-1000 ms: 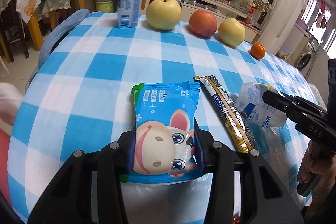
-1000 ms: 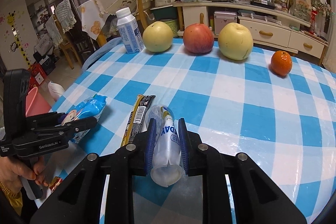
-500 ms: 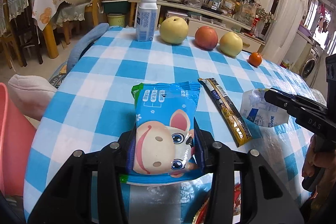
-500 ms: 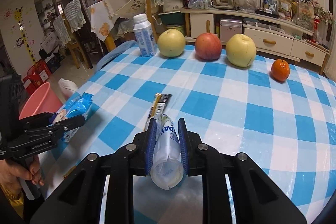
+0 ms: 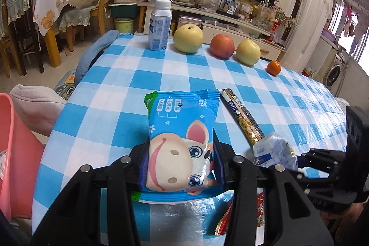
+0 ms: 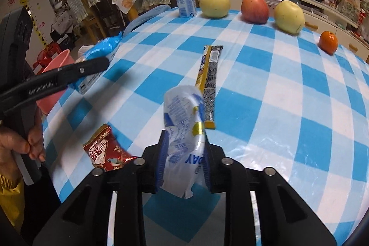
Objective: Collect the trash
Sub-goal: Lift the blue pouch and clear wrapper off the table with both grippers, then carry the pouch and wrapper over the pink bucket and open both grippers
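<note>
My left gripper (image 5: 182, 160) is shut on a blue snack packet with a cartoon cow face (image 5: 182, 142), held above the near table edge; the packet also shows in the right wrist view (image 6: 96, 61). My right gripper (image 6: 183, 160) is shut on a crumpled clear plastic wrapper with blue print (image 6: 184, 121), lifted off the table; the wrapper also shows in the left wrist view (image 5: 273, 151). A long yellow-black stick wrapper (image 6: 208, 82) lies on the blue checked tablecloth. A red foil wrapper (image 6: 106, 149) lies near the front edge. A pink bin (image 5: 13, 153) stands on the floor at the left.
A white-blue milk bottle (image 5: 159, 25), two pears (image 5: 188, 38), an apple (image 5: 221, 46) and a small orange (image 5: 274, 67) stand in a row at the far side. Chairs and a cabinet stand beyond the table. The table edge (image 5: 53, 130) runs along the left.
Both grippers have drawn back toward the near table edge with their wrappers. The right gripper has turned left. The pink bin and red wrapper have come into view.
</note>
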